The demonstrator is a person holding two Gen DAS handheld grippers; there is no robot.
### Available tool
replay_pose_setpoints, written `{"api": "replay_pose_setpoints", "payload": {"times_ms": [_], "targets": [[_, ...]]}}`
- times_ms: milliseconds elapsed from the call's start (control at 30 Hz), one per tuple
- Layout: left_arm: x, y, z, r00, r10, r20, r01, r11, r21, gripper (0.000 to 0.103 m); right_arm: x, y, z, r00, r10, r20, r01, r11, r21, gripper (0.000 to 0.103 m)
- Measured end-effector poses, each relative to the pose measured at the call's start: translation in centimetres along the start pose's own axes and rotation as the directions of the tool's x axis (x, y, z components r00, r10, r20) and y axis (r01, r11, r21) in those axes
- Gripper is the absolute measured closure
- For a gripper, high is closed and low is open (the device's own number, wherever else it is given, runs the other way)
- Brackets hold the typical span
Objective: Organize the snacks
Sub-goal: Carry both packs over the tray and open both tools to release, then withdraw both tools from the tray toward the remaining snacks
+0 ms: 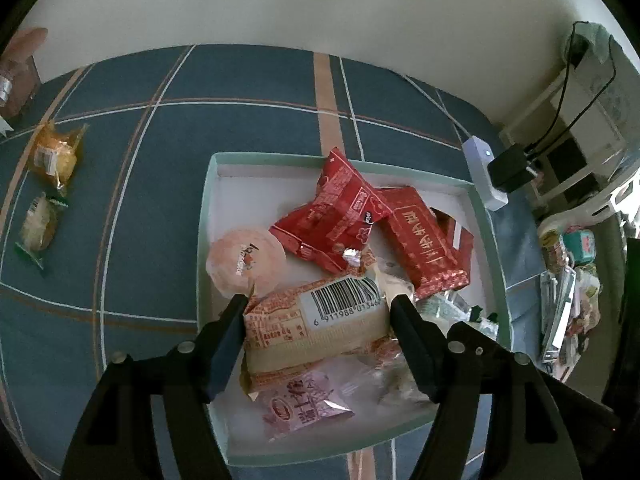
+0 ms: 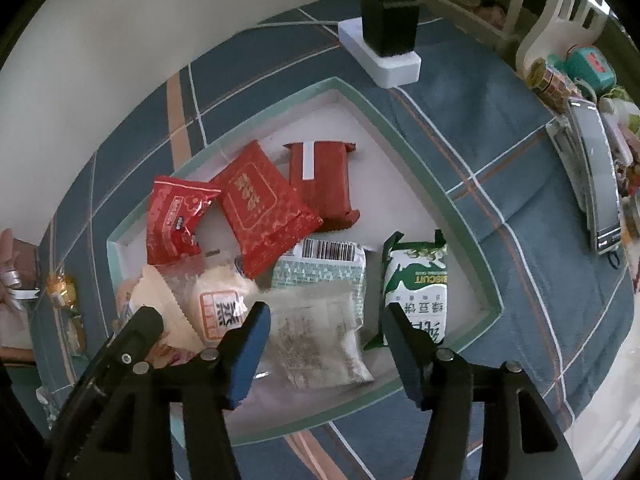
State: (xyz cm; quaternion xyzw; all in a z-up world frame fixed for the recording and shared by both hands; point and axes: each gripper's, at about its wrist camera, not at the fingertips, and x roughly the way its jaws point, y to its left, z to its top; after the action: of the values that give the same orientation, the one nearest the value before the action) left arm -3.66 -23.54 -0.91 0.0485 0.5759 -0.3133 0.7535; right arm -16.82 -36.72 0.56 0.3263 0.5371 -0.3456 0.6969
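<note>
We are seeing two wrapped cakes (image 1: 48,184) lying near the table's left edge | left gripper (image 1: 316,320) is straddling the barcoded beige pack (image 1: 316,328) in the tray (image 1: 208,216), seemingly touching, grip unclear | right gripper (image 2: 326,320) is hanging released over a clear packet (image 2: 316,336) by the tray's near rim.

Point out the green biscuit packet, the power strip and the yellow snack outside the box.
green biscuit packet (image 2: 416,276): right wrist view, middle of its printed front.
power strip (image 2: 384,62): right wrist view, white top face beside the plug.
yellow snack (image 1: 54,156): left wrist view, middle of the wrapper.
</note>
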Motion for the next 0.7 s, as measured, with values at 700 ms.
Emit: {"api": "replay_pose_setpoints", "payload": {"times_ms": [700], "targets": [[-1.4,0.1,0.5,0.999,-0.023,0.023,0.024,0.999,-0.047,0.017,-2.8,0.0,0.5,0.997,0.007,0.080,-0.005,1.000,-0.019,0.030]]}}
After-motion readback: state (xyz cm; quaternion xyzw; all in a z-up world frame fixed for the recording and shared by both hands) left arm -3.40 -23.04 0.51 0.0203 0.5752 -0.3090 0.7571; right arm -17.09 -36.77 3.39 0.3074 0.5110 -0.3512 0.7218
